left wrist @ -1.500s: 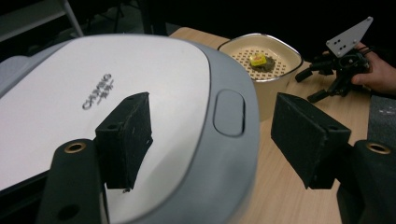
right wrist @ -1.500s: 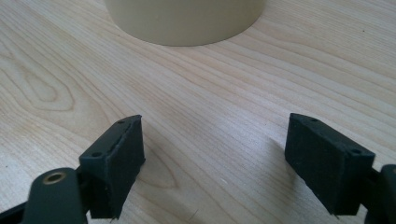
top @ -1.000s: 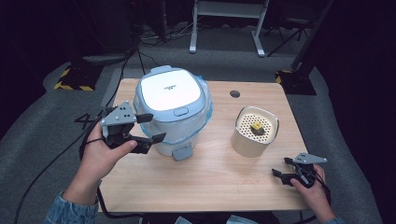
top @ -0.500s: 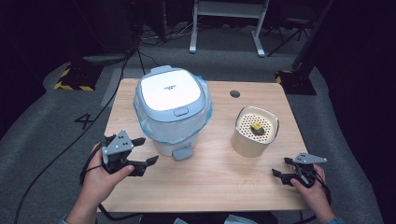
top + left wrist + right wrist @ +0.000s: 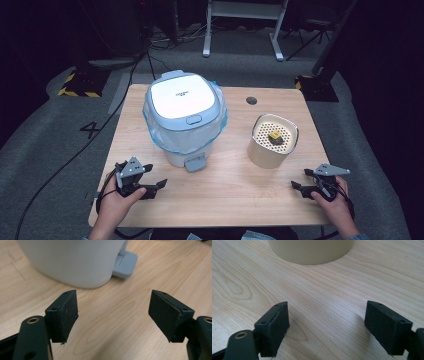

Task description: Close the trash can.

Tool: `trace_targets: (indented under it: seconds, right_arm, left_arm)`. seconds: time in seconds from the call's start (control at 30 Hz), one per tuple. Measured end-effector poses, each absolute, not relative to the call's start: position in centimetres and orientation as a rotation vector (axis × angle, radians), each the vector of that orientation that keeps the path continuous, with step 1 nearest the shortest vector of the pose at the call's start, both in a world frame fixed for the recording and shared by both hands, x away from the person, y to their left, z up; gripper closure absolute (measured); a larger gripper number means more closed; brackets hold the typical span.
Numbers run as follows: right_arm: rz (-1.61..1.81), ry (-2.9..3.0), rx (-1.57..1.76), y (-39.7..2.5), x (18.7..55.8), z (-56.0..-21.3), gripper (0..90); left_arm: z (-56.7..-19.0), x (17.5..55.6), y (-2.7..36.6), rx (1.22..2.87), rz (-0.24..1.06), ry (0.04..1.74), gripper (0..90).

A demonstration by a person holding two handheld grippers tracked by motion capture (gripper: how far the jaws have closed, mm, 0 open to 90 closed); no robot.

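A person is holding the left gripper (image 5: 156,185) low over the table (image 5: 235,200) near its front left corner, jaws spread wide with nothing between them; the white pedal bin (image 5: 184,120), lid closed and blue bag showing at its rim, is standing just beyond it toward the back left, its pedal (image 5: 124,261) facing the front edge. The right gripper (image 5: 300,184) is resting near the front right corner, jaws likewise spread and empty; the beige canister (image 5: 272,141) is standing just behind it.

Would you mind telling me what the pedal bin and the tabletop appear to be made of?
The pedal bin looks like moulded plastic: smooth, matte white body, pale blue trim and pedal, with a thin translucent blue liner at the rim. The tabletop looks like light wood or wood-look laminate, with visible grain lines.
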State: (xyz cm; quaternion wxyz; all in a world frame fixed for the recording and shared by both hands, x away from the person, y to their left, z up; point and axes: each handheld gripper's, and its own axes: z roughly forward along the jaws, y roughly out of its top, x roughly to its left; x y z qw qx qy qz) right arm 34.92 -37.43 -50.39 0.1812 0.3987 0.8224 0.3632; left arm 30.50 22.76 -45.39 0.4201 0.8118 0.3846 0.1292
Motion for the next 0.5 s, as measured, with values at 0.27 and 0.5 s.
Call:
trace_targets:
  seconds: [0.27,0.5]
  right_arm:
    - [1.026,2.322,1.126,-37.4,34.9,-50.4,20.0]
    - [1.026,2.322,1.125,-37.4,34.9,-50.4,20.0]
  left_arm:
    - [-48.0,30.6,23.4,2.073,0.319,1.051,23.7]
    - [-49.2,31.0,23.2,2.149,0.321,1.09,23.7]
